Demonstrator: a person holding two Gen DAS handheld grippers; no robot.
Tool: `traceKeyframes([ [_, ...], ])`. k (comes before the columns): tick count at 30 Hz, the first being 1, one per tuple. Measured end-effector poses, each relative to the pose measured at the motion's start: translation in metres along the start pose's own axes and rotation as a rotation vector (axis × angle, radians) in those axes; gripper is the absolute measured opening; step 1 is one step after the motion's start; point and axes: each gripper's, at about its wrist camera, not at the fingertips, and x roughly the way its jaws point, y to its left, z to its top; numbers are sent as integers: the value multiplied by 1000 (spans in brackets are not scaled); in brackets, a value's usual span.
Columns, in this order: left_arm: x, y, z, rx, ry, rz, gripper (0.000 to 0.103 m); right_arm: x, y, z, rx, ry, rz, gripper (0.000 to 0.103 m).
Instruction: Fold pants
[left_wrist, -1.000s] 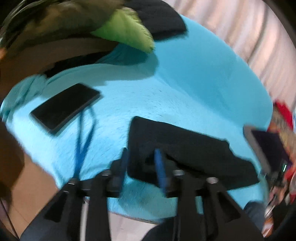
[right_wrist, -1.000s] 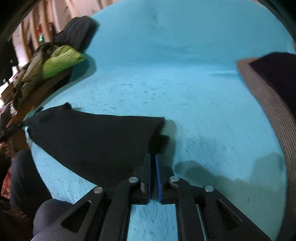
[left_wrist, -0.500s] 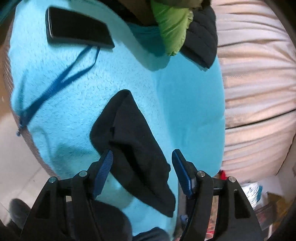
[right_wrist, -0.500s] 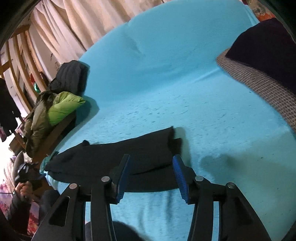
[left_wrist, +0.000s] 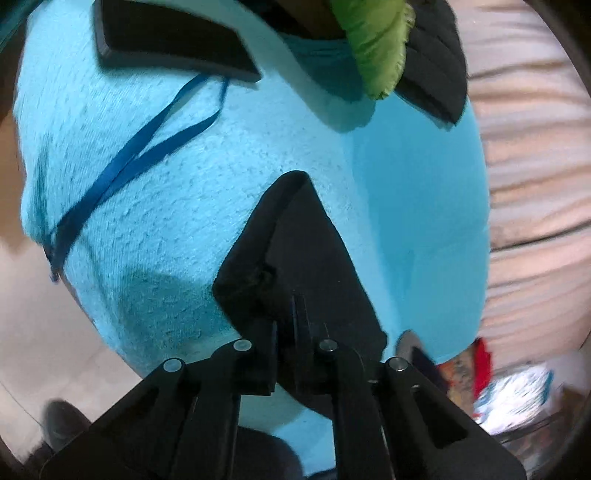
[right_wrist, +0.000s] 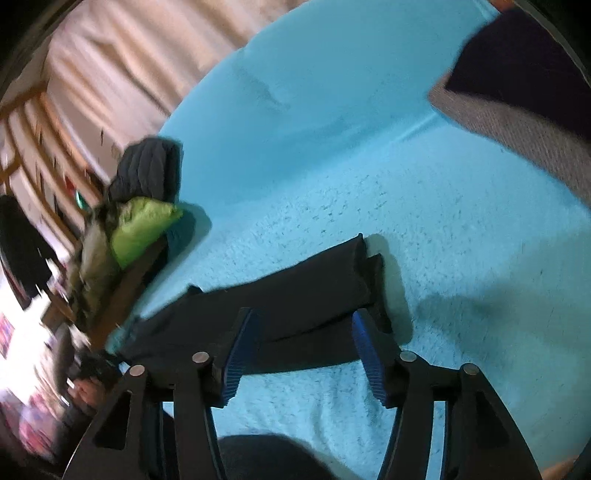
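Note:
Black pants (right_wrist: 295, 295) lie folded lengthwise in a long strip on a turquoise blanket (right_wrist: 406, 184). In the left wrist view the pants (left_wrist: 306, 236) run away from me, with a pointed corner at the far end. My left gripper (left_wrist: 290, 332) is shut on the near edge of the pants. My right gripper (right_wrist: 301, 350) is open, its blue-padded fingers (right_wrist: 365, 354) straddling the strip near its right end, just above the cloth.
A black phone (left_wrist: 173, 40) with a blue lanyard (left_wrist: 125, 166) lies on the blanket to the far left. A green and black jacket (right_wrist: 144, 221) sits at the blanket's edge. A grey-brown cushion (right_wrist: 517, 122) lies at the right. Floor (left_wrist: 44, 332) shows beyond the edge.
My left gripper was open half a second ago and has closed on the pants' edge. My right gripper opened from shut and has drawn nearer over the strip.

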Motion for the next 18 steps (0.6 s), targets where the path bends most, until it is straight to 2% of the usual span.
traceKeyframes([
  [4,1,-13,-2,85,-29,51,7,-1,-18,6,192,3,81,62],
  [8,1,-13,2,104,-37,58,7,11,-46,8,435,16,181,62],
  [11,1,-12,1,106,-37,57,8,27,-51,7,489,64,205,62],
  [14,2,-12,3,102,-38,55,9,45,-52,7,492,106,204,62],
  [17,0,-10,1,98,-41,55,11,67,-62,9,515,130,159,61],
  [18,-1,-9,0,99,-41,57,11,74,-67,9,525,135,132,57],
])
